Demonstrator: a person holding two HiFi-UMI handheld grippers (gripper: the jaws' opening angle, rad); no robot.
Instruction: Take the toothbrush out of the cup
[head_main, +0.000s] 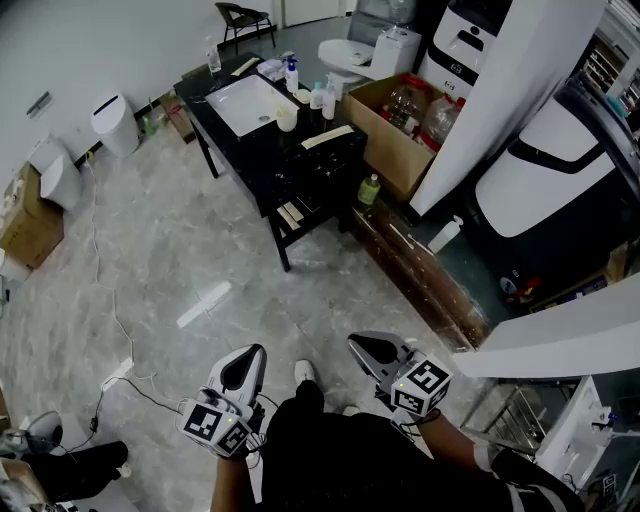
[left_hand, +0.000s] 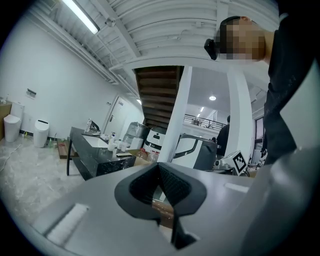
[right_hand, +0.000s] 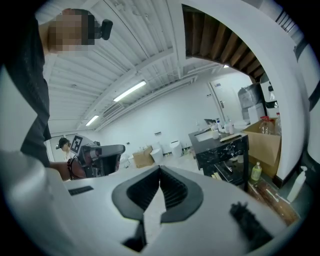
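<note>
While I hold both near my body | left gripper (head_main: 250, 358): jaws pressed together | right gripper (head_main: 358, 344): jaws pressed together | cup (head_main: 287, 118): far off on black table (head_main: 262, 152)

On the black counter (head_main: 255, 150), the cup (head_main: 287, 118) just beside the sink (head_main: 247, 103) is too small to tell whether a toothbrush stands in it, and the bottles (head_main: 322, 98) nearby are too small to identify.
</note>
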